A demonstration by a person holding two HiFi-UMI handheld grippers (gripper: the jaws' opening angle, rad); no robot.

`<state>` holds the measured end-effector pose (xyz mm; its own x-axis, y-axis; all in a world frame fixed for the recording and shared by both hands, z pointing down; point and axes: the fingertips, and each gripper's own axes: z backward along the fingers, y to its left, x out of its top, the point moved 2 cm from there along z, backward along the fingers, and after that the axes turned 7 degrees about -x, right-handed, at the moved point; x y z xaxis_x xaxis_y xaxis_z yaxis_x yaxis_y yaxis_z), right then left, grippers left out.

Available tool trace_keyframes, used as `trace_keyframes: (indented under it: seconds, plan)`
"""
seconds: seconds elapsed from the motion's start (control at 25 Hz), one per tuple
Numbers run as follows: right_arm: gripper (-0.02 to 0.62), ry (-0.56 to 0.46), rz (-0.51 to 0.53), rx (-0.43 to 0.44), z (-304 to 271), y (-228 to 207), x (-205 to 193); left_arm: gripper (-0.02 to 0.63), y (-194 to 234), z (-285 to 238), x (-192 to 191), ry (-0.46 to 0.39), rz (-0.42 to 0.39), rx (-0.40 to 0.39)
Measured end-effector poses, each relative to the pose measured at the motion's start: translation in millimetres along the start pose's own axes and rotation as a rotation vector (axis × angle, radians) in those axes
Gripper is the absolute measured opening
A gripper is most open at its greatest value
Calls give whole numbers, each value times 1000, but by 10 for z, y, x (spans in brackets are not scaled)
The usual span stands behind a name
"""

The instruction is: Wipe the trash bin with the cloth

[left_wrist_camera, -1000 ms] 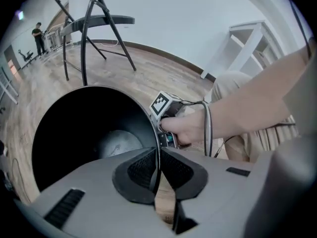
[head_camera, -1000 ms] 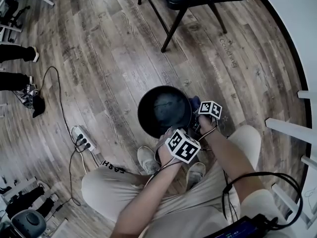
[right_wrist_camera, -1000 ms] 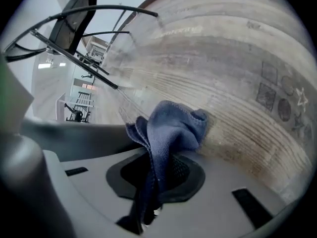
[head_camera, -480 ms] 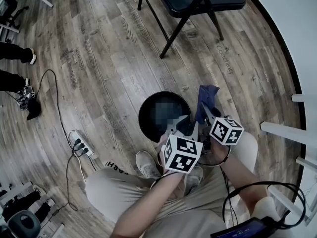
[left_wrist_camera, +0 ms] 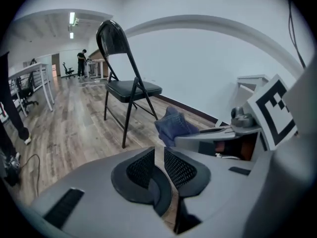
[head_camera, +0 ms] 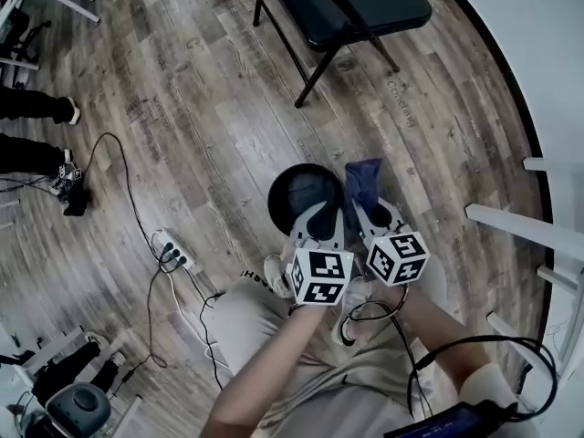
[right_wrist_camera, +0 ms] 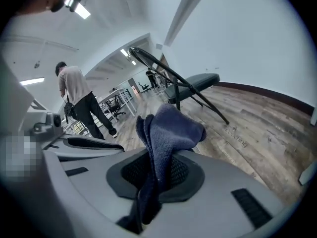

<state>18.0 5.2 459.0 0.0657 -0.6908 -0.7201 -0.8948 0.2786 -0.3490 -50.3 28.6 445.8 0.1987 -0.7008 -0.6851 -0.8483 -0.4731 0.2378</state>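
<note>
Right claw (head_camera: 363, 206) is clamped on the cloth (head_camera: 364, 177). In the right gripper view the blue fabric is pinched between the pads (right_wrist_camera: 184, 172) and bunches up above them. Left claw (head_camera: 319, 212) has its jaws slightly apart with nothing in the gap, only floor showing through. Those jaws have just been closing in a little but have not met.

The cloth is up in the air, off the trash bin (head_camera: 301, 192). In the head view it sits just right of the bin's rim. The bin stands upright on the wood floor (head_camera: 201, 126), below both claws, and neither claw touches it.

Change: a second ago both claws were down at the bin, the left on the near rim and the right with the cloth at the right side. Half a second ago they were partway up, and now both are lifted clear. The bin looks smaller and further below, and the person's legs take up less of the frame, so the person seems to be standing up.

Likely meaning: the left claw has let go of the rim and the cloth has left the surface, so this wipe pass looks finished or paused. How clean the bin is can't be told.

Further out are a folding chair (head_camera: 356, 3) beyond the bin and a power strip (head_camera: 173, 249) with cables to the left.
</note>
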Motion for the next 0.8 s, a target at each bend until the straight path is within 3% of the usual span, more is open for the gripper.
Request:
trace_keyframes:
  seconds: [0.12,0.28,0.6,0.8]
  plan:
    - [55,-7,32,10,375,263,370,72,-69,459,208,17,-21,32]
    - [54,2,53,9,940,545,853,72,-318,1086,497,72,9,12]
    - [54,8,86,10,2029,1246,1857,72,-788,2412,1484,114,-5,-11]
    - [54,-20,106,15,2645,1623,2601,72,-1143,3062,2090,129,-62,-36]
